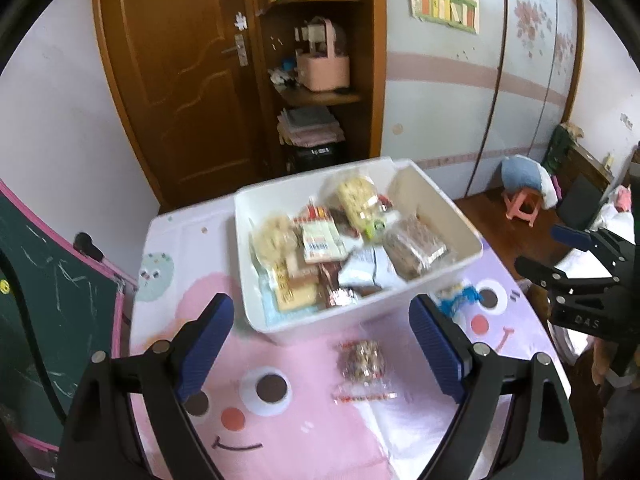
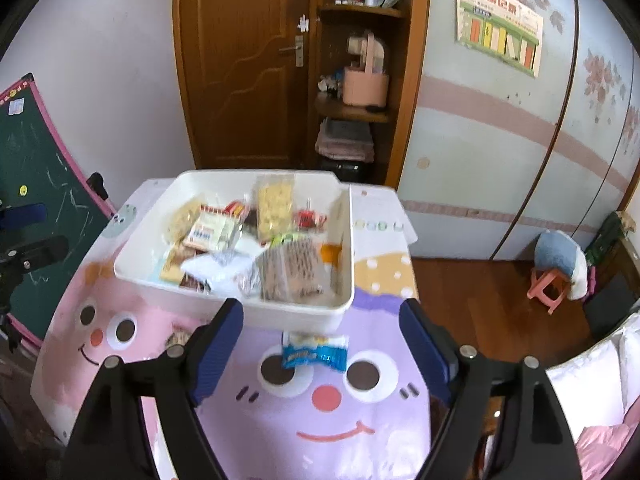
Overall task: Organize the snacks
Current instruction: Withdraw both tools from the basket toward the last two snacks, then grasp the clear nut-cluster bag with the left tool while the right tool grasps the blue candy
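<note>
White bin (image 1: 256, 312) already holds most snacks; two remain on the desk (image 2: 256, 432) (a brown packet (image 1: 362, 360), a blue packet (image 2: 314, 354)). Left claw (image 1: 320, 344) and right claw (image 2: 320, 356) gape, empty.

A white bin (image 2: 240, 308) sits on a pink-and-lilac cartoon-face tablecloth (image 2: 320, 420) beside a blue-and-white packet (image 2: 314, 354).

We can read only a little. On the body of the right gripper (image 1: 576, 252), seen from the left wrist view, we make out the raised letters "DAS". The wall poster (image 2: 499, 24) carries a printed headline in Chinese characters, and the snack packets in the white bin (image 2: 160, 276) show print, but we cannot read either.
</note>
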Demonstrator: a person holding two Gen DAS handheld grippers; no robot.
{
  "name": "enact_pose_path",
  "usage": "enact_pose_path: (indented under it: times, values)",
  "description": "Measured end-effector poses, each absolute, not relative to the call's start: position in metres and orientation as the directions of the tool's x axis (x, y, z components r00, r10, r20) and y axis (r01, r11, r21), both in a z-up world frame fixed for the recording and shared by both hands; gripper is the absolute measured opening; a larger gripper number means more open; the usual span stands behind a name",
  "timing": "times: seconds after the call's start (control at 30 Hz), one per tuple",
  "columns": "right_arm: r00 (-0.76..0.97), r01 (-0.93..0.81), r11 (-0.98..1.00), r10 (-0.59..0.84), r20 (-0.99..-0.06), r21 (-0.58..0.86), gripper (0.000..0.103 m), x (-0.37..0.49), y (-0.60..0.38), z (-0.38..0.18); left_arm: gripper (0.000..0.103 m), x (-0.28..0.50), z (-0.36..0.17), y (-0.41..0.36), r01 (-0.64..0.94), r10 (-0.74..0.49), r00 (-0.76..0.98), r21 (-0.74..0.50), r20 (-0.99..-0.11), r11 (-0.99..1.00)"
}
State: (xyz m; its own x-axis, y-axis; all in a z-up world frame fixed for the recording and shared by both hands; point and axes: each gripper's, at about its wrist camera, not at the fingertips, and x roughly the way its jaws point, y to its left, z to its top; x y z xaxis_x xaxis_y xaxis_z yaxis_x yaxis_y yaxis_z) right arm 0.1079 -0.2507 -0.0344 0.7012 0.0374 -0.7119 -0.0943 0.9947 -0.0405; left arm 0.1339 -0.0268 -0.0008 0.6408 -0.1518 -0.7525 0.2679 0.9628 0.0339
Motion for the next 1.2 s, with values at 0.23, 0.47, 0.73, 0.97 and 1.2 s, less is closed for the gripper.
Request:
enact_pose_path:
  times: [0.23,0.47,0.73,0.97,1.2]
  values:
    - [0.646,-0.057,0.998,0.064,-0.760,0.035,0.083,0.114,-0.262,-0.090,0.089,0.128,-0.060,-0.034,0.282,-0.160,0.571,0.009,-0.805,0.959]
    - [0.611,-0.027,0.997,0.072,-0.788,0.071,0.092,0.126,-0.267,-0.144,0.089,0.135,-0.128,-0.047,0.231,-0.127,0.514,-0.006,-0.848,0.973]
    - [0.595,-0.009,1.000,0.030,-0.803,0.030,0.092,0.150,-0.263,-0.175,0.089,0.154,-0.169,-0.058,0.169,-0.090,0.482,-0.009,-0.872,0.986]
    - [0.581,-0.004,0.999,0.032,-0.813,0.037,0.092,0.168,-0.259,-0.190,0.089,0.167,-0.185,-0.054,0.124,-0.117,0.453,-0.068,-0.884,0.990]
    - [0.594,0.002,1.000,-0.018,-0.804,-0.021,0.093,0.164,-0.249,-0.198,0.087,0.170,-0.197,-0.052,0.097,-0.138,0.450,-0.105,-0.882,0.990]
